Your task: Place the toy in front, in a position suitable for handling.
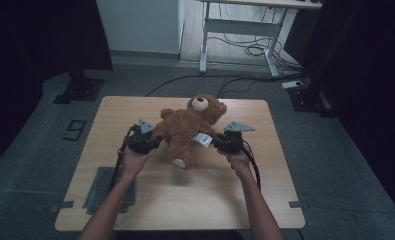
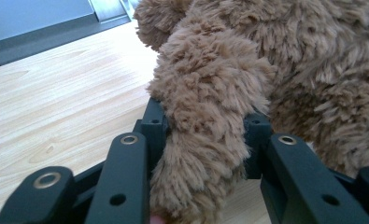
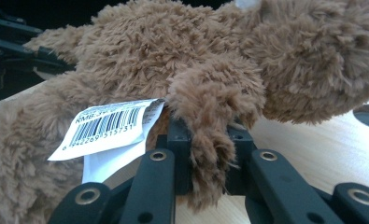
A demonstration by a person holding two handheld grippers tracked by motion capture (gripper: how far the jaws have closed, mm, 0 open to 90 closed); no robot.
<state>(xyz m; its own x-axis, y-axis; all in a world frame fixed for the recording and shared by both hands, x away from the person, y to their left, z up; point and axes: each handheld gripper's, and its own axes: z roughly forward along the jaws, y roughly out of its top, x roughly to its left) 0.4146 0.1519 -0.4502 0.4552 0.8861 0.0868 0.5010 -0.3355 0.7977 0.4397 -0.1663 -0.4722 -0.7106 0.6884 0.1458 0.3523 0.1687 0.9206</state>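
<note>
Black jointed jaws of our left claw [image 2: 203,135] rise closest to the lens in the left gripper view, clenched on a shaggy limb of the teddy bear [image 2: 275,60]; the plush bulges between the hard, flat pads. Our right claw [image 3: 209,149] likewise grips another furry limb of the bear, its jaws squeezing the pile, and a white paper tag [image 3: 105,126] with a barcode hangs just beside that limb.

From the high view we see the bear [image 1: 187,127] lying near the middle of the desk [image 1: 150,200], head toward the far edge, its round pale muzzle turned up and one pale-soled foot pointing toward us. Our left claw [image 1: 157,140] is at the bear's left flank, our right claw [image 1: 214,141] at its right, each topped by a grey three-cornered plate.

We find the desk smooth, pale wood grain, rectangular with rounded corners. Broad bare wood lies between the bear and the near edge, less toward the far edge. Dark flat mat [image 1: 102,192] lies left of the bear, near the desk's near-left edge.
</note>
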